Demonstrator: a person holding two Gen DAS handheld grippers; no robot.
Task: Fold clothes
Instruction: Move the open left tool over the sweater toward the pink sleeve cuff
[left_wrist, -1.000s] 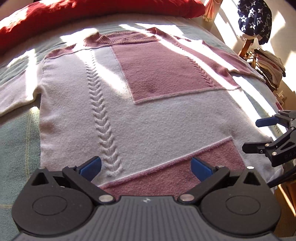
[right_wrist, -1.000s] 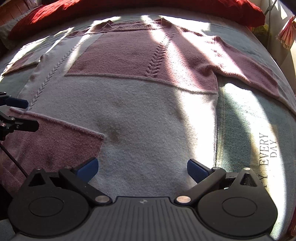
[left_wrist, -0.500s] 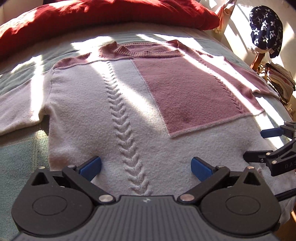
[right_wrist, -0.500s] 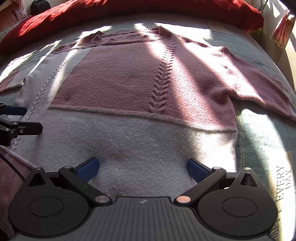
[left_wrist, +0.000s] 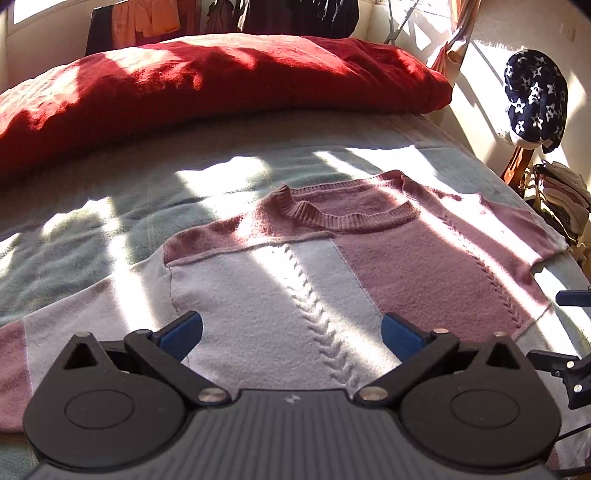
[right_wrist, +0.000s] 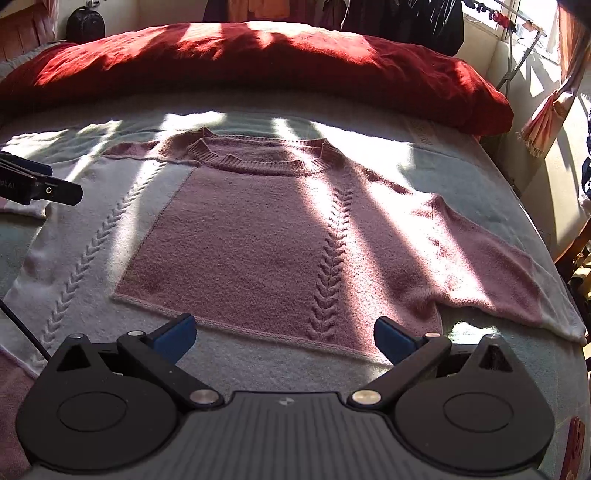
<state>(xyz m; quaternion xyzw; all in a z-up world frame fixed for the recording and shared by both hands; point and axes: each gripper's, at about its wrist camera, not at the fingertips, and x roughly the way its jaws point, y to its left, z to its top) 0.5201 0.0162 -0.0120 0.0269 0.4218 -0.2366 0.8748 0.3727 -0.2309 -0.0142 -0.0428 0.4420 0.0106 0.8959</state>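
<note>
A pink and pale lilac knit sweater (left_wrist: 295, 280) (right_wrist: 258, 240) lies flat and face up on the bed, neckline at the far end and both sleeves spread sideways. My left gripper (left_wrist: 291, 332) hovers open over the pale left half of its chest, nothing between the fingers. Over the lower edge of the pink panel my right gripper (right_wrist: 282, 334) is also open and empty. Each gripper shows at the side of the other's view: the right one (left_wrist: 569, 332) and the left one (right_wrist: 33, 181).
A long red pillow (left_wrist: 207, 88) (right_wrist: 258, 62) lies across the head of the bed. The light green bedspread (left_wrist: 74, 236) surrounds the sweater. At the right stand a chair with stacked clothes (left_wrist: 561, 199) and a star-patterned navy cloth (left_wrist: 533, 99). Garments hang behind the bed.
Both grippers have travelled up the sweater from the hem toward the chest and tilted up, so the pillow and hanging clothes now show. Both stayed open.
</note>
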